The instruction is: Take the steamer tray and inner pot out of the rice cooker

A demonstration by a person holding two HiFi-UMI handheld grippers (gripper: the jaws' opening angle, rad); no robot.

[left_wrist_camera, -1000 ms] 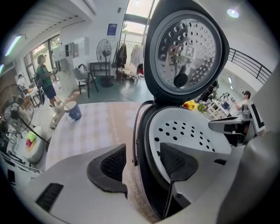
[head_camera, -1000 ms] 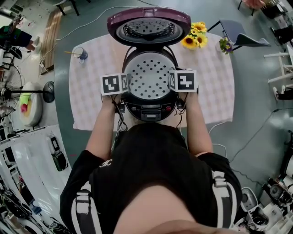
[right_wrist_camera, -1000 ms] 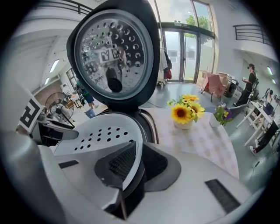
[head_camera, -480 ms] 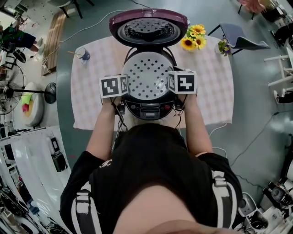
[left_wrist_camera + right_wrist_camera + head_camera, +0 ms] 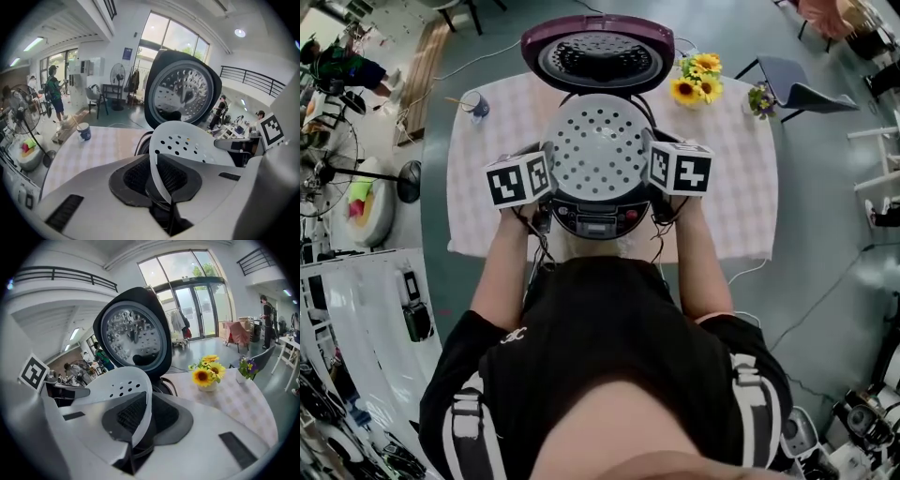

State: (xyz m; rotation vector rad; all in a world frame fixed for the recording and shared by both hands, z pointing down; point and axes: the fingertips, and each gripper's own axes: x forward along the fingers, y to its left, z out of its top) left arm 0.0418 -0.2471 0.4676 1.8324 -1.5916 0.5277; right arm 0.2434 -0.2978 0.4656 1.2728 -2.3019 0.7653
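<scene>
I have the steamer tray (image 5: 598, 141) by 2 opposite edges, and it looks to be up off the mouth of the rice cooker (image 5: 598, 217), directly above it. The left gripper (image 5: 159, 183) has just been closing its jaws and is now clamped on the tray's left rim, the thin white edge pinched between the pads. The right gripper (image 5: 140, 423) is clamped the same way on the right rim.

The step, as I judge it, is lifting the tray clear. Both grips are on a thin lip, so I'd raise the 2 grippers together and keep them level with each other. If one leads, the tray tilts and could twist out of a pinch.

The open lid (image 5: 598, 54) stands just beyond the tray on the far side, so I'd go straight up and then come toward the near side or sideways, not away from me.

For setting down, the bare worktop (image 5: 741, 187) to the right looks best, nearer than the sunflowers (image 5: 694, 80). The cup (image 5: 474, 106) sits at the far left.

I can't see the inner pot, because the tray covers it.
</scene>
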